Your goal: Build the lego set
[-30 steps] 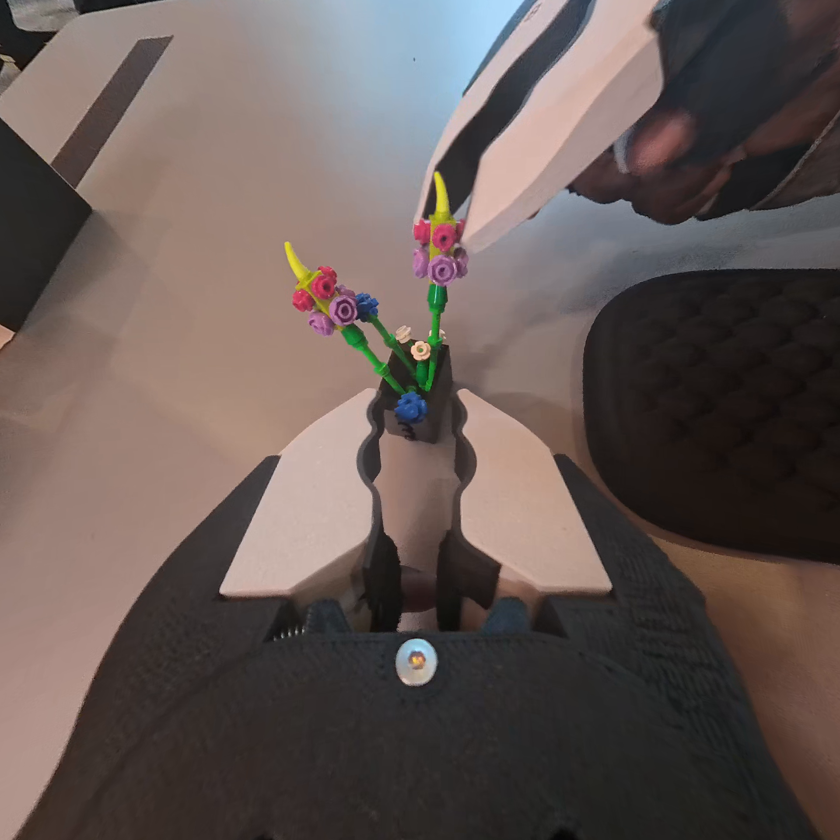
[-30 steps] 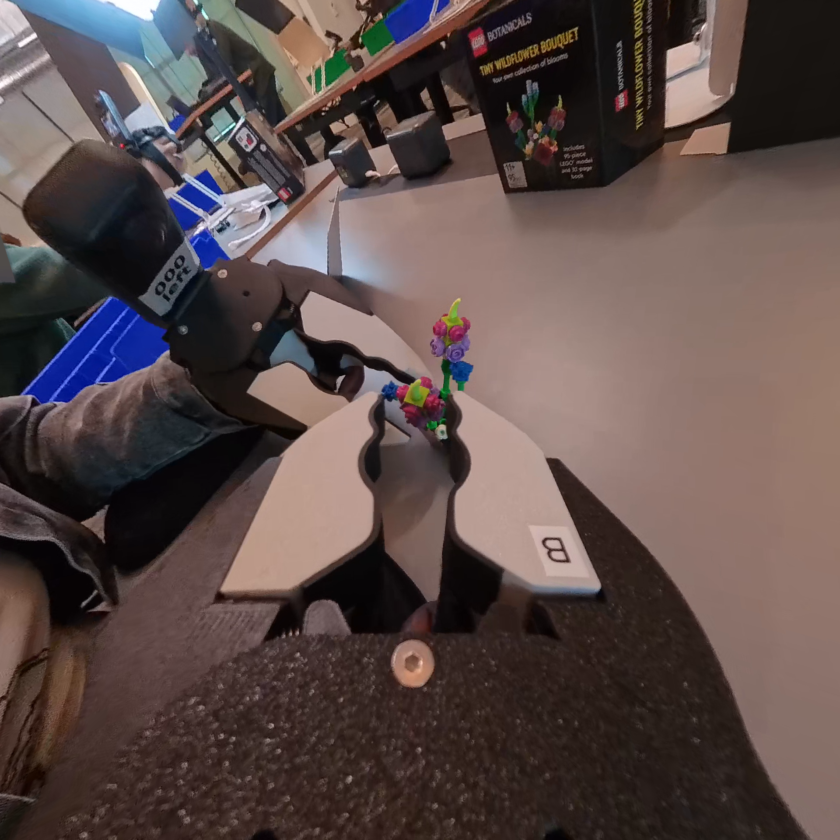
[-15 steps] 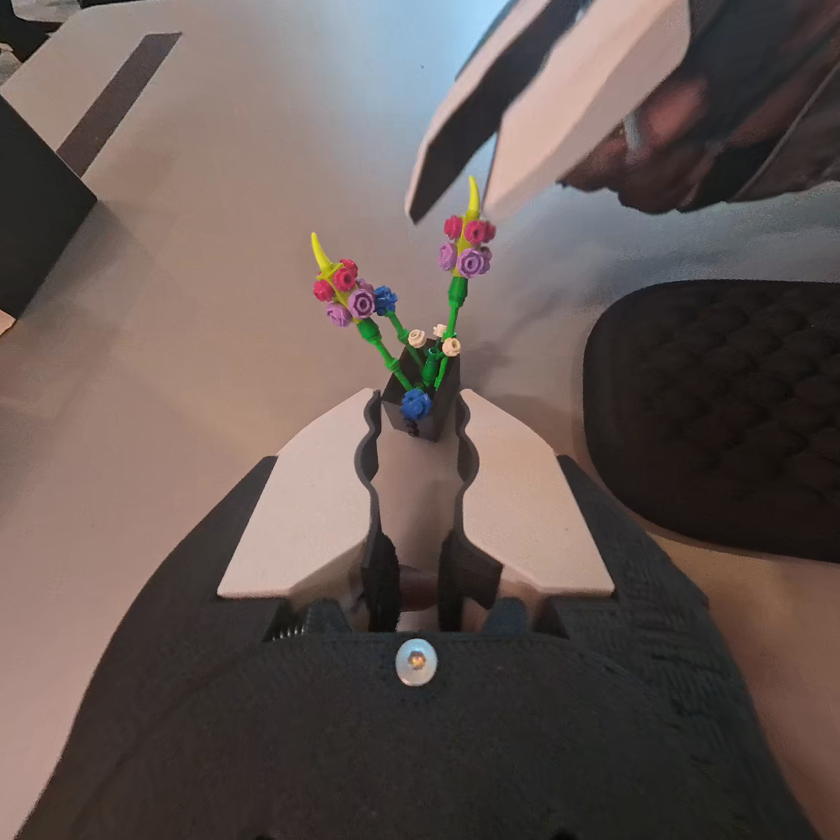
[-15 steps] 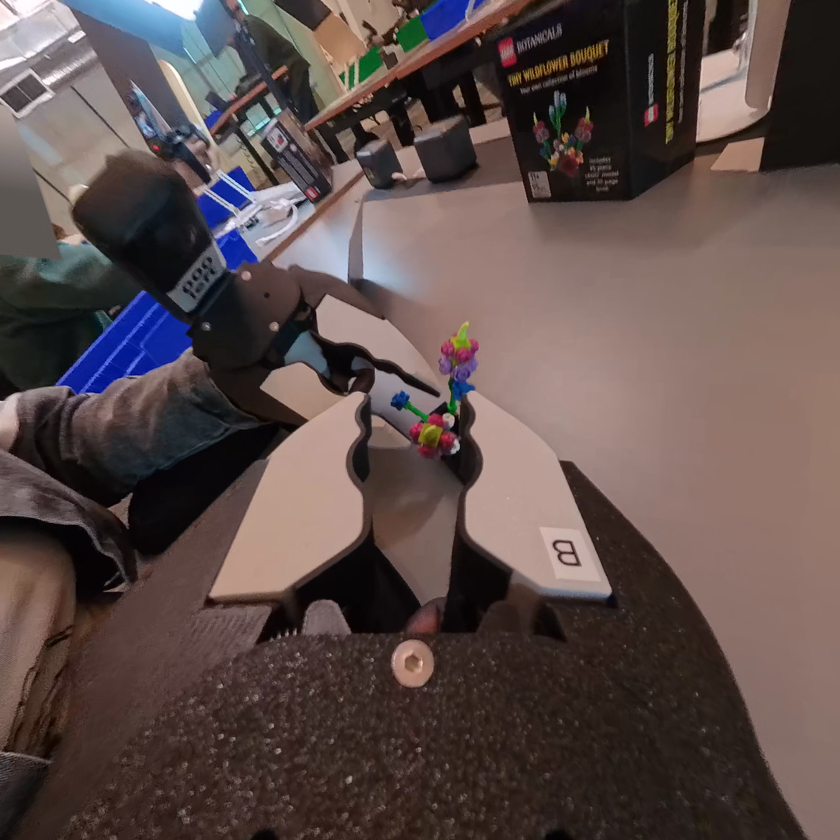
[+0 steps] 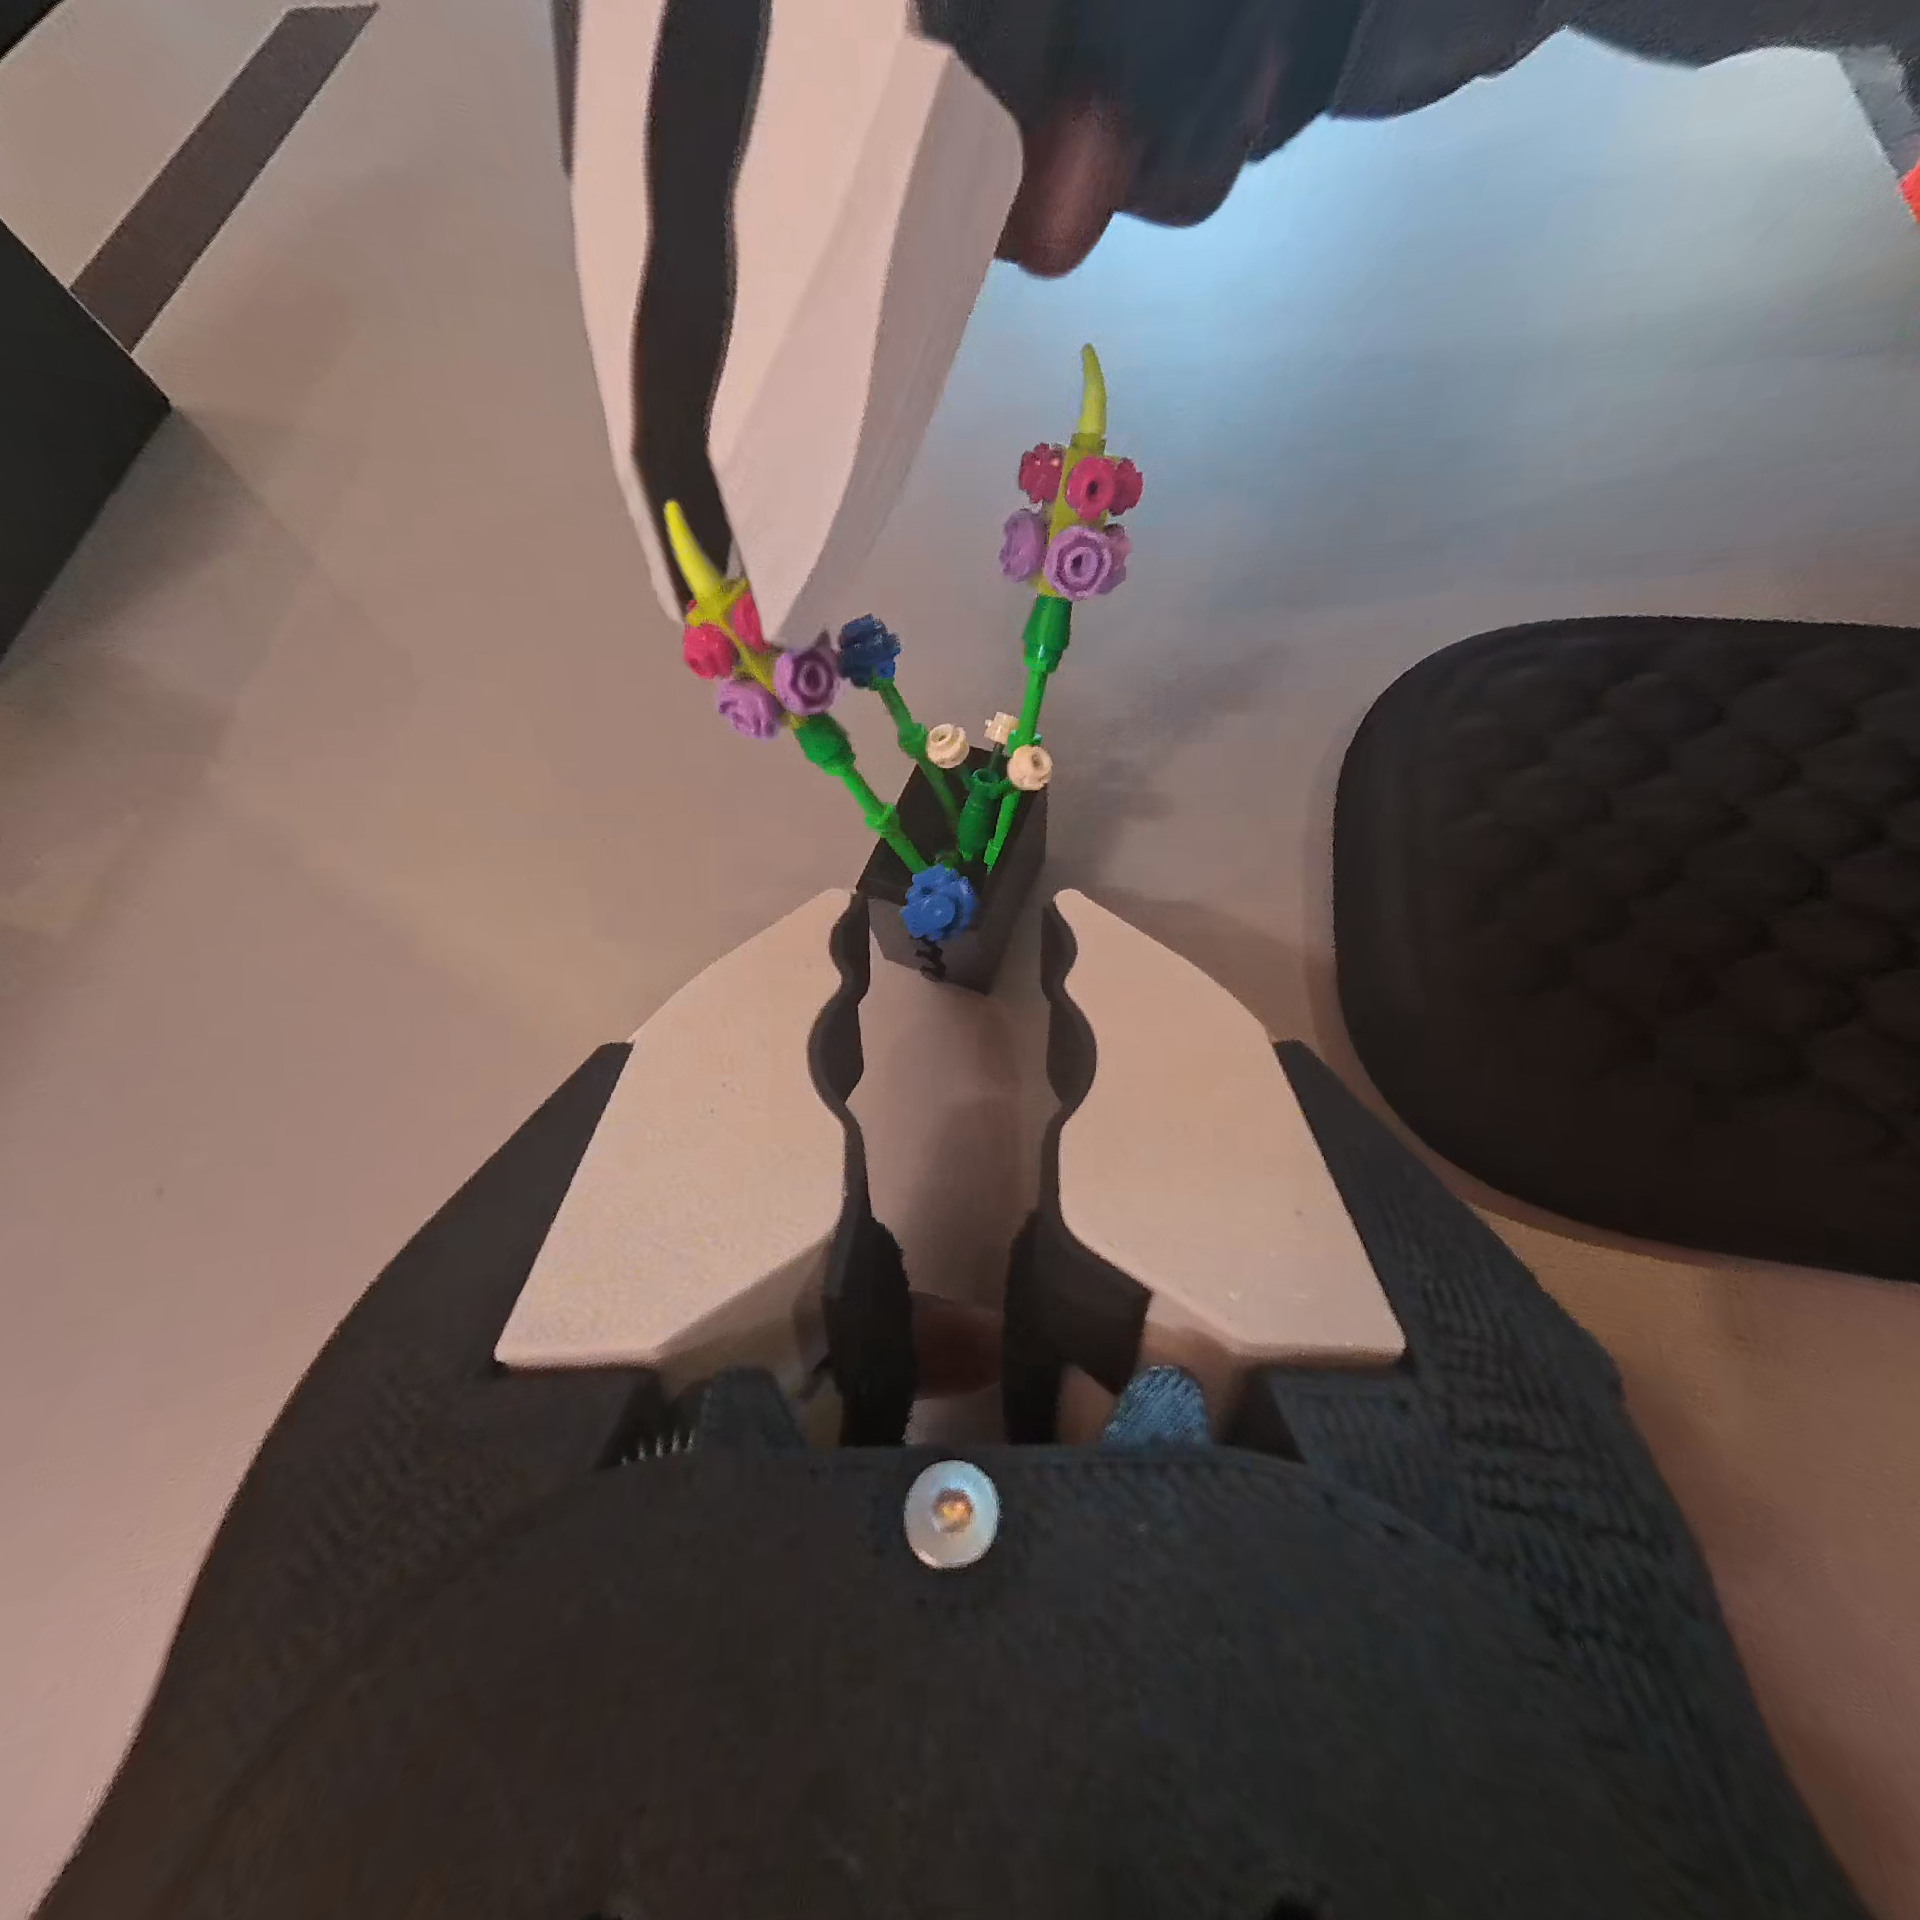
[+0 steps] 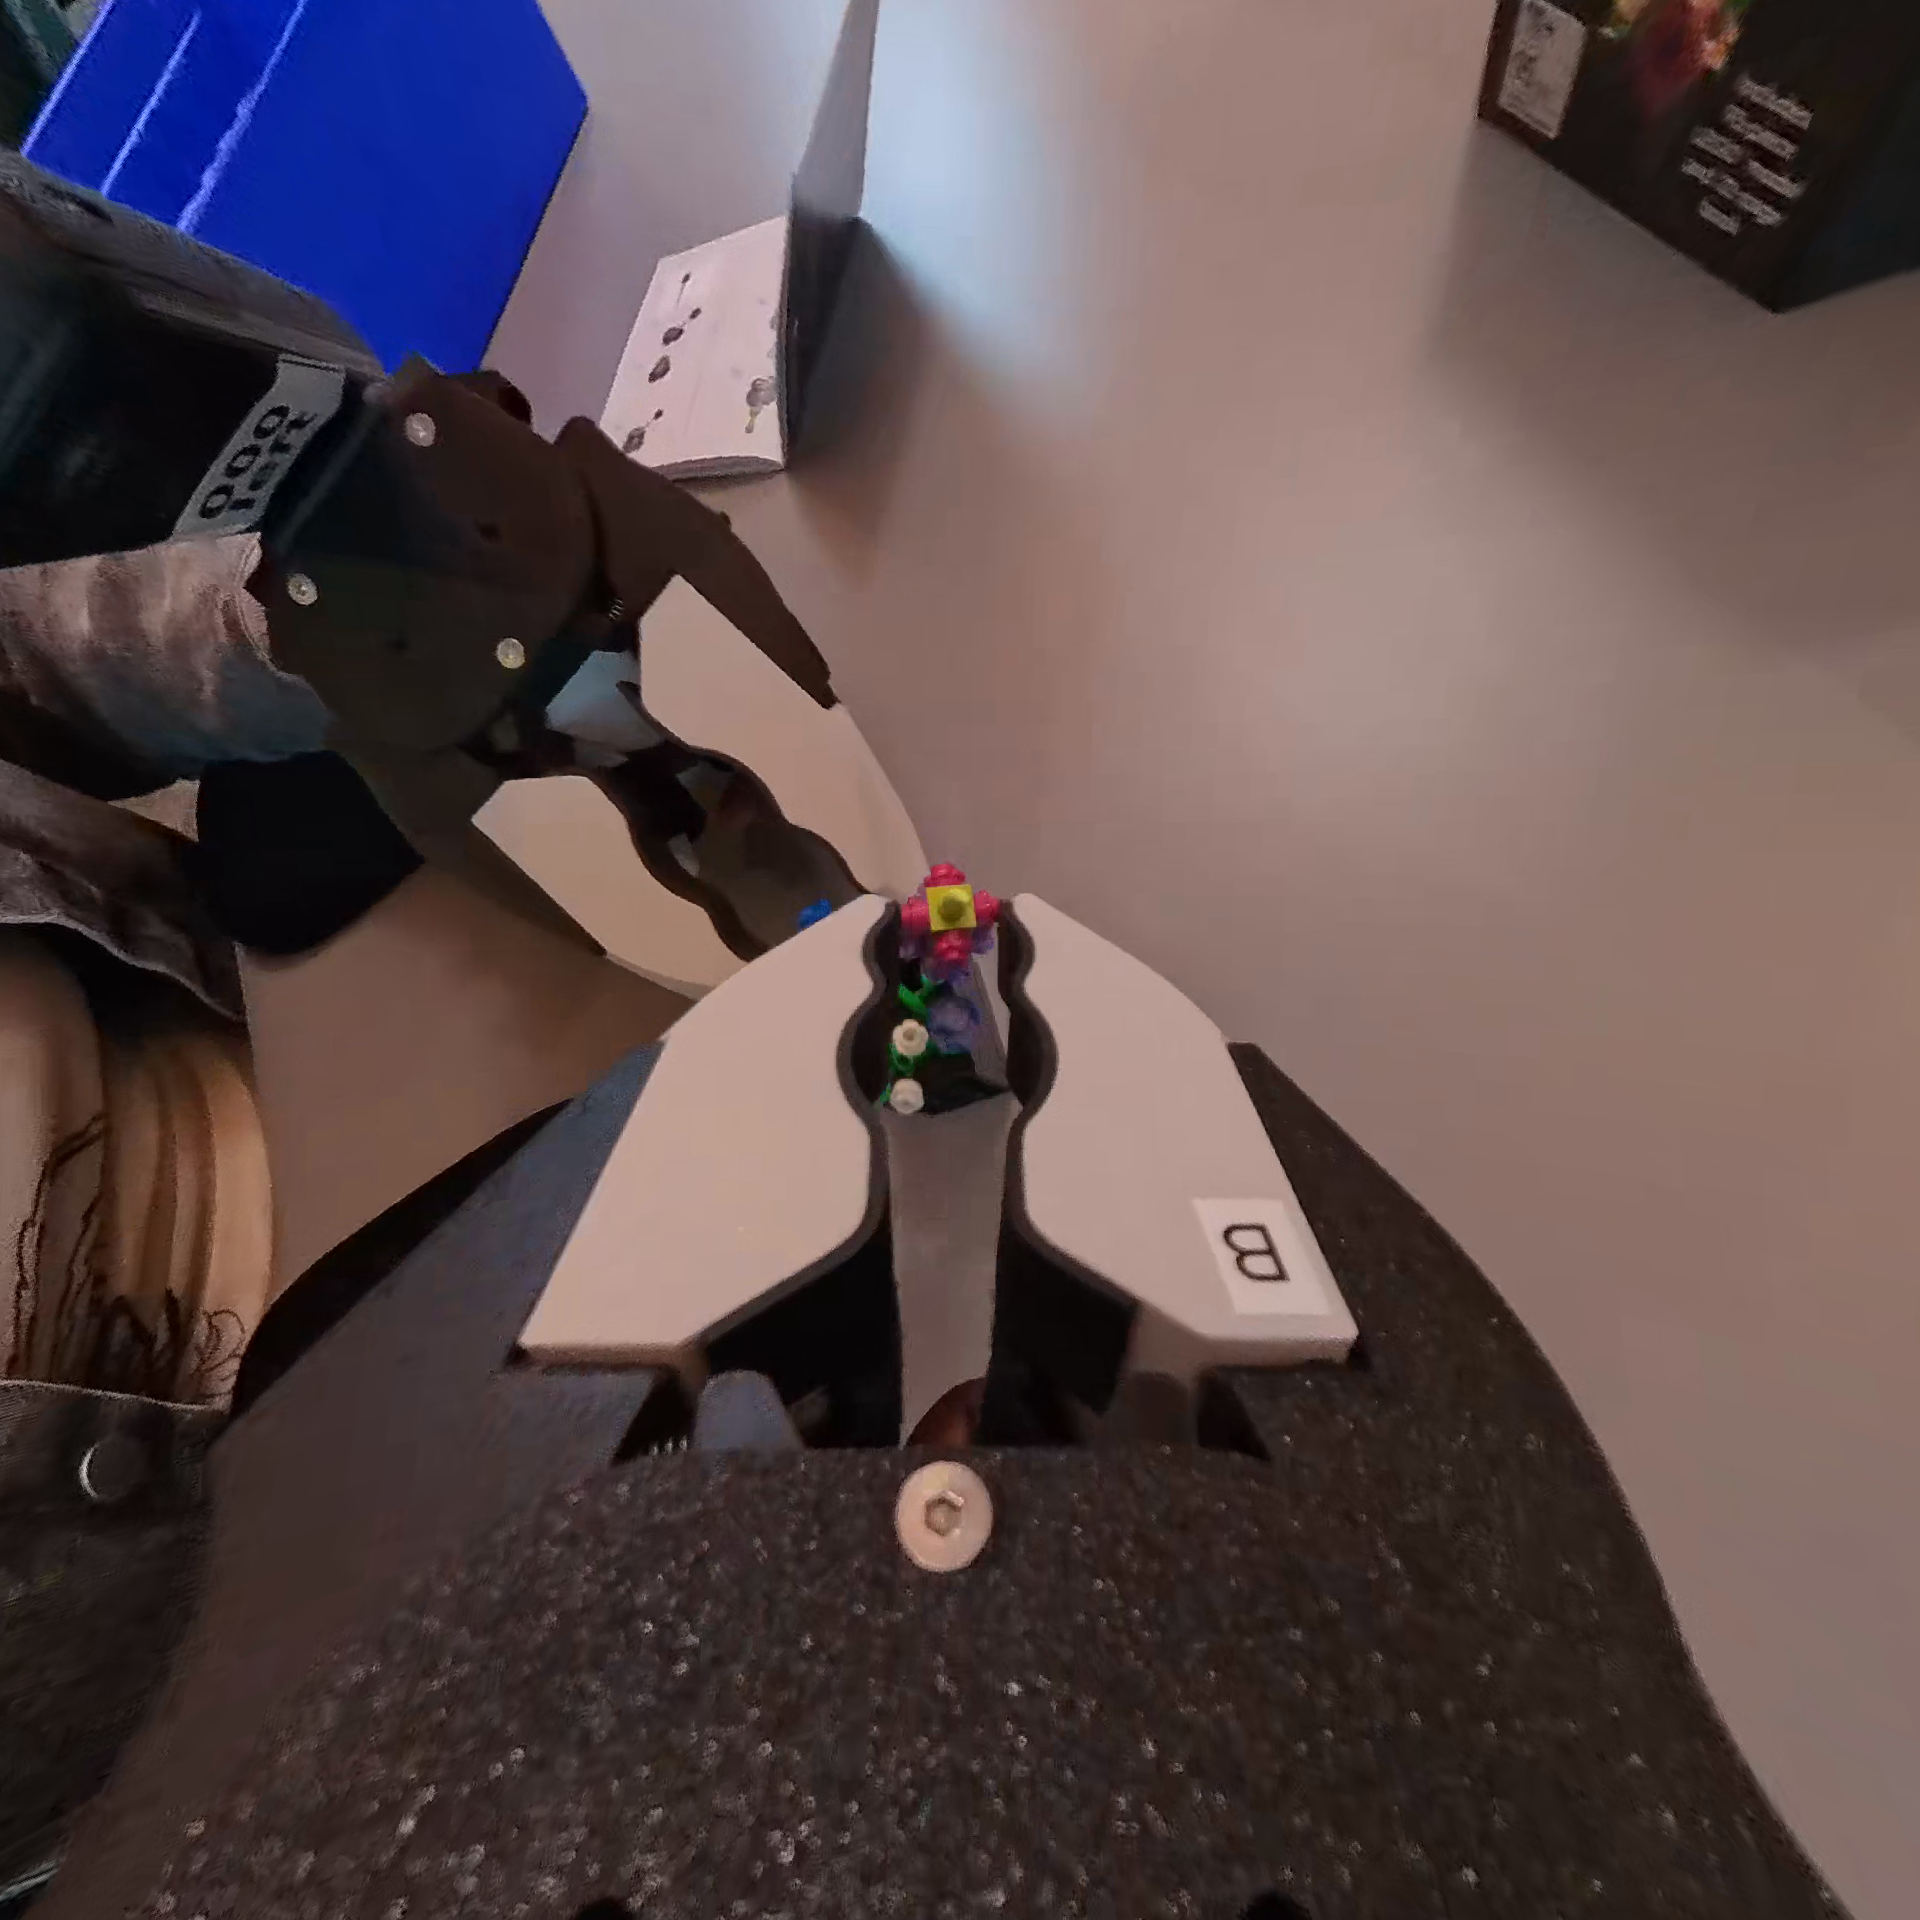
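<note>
A small lego bouquet stands in a black vase block (image 5: 961, 914). It has two tall stalks with pink and purple blossoms and yellow tips, plus small blue and white flowers. My left gripper (image 5: 951, 925) is shut on the vase and holds it on the table. My right gripper (image 5: 727, 592) comes down from above and its fingertips close on the head of the left stalk (image 5: 764, 675). In the right wrist view the head (image 6: 951, 914) sits between my right gripper's (image 6: 951, 909) tips. The right stalk (image 5: 1070, 520) stands free.
A black padded mat (image 5: 1662, 935) lies to the right. A black box edge (image 5: 52, 416) is at the far left. The right wrist view shows a booklet (image 6: 707, 353), the black set box (image 6: 1714, 135), a blue bin (image 6: 312, 156) and a sleeve (image 6: 104, 644). My right fingertips sit around 6 centimeters from my left ones.
My right gripper has moved from the right stalk across to the left stalk, tilted down over it, and its jaws have narrowed onto the head. My left gripper still holds the vase.
</note>
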A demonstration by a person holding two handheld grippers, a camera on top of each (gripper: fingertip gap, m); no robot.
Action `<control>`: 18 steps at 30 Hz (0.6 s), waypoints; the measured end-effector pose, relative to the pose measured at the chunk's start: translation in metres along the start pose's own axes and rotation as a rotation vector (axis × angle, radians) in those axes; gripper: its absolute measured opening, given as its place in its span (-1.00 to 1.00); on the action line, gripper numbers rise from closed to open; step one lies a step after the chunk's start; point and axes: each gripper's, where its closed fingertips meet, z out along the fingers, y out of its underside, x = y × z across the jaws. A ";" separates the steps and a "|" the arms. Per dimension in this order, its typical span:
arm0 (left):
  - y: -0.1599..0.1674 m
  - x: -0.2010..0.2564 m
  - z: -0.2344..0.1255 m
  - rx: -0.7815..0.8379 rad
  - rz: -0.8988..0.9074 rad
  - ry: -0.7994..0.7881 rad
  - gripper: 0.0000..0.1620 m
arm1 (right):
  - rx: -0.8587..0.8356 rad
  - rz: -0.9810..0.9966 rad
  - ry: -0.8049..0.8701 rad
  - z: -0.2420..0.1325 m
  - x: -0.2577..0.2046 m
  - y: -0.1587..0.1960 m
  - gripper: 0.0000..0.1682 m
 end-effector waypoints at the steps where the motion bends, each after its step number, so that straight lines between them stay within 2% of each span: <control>1: 0.000 0.000 0.001 0.003 -0.003 0.001 -0.63 | -0.006 -0.013 0.000 0.002 -0.001 -0.002 -0.79; 13: 0.006 -0.001 0.000 -0.005 -0.023 0.005 -0.63 | -0.088 -0.067 -0.029 0.018 -0.007 -0.006 -0.79; 18: 0.006 0.002 0.002 -0.012 -0.009 0.008 -0.63 | -0.067 -0.046 -0.025 0.010 -0.004 -0.006 -0.70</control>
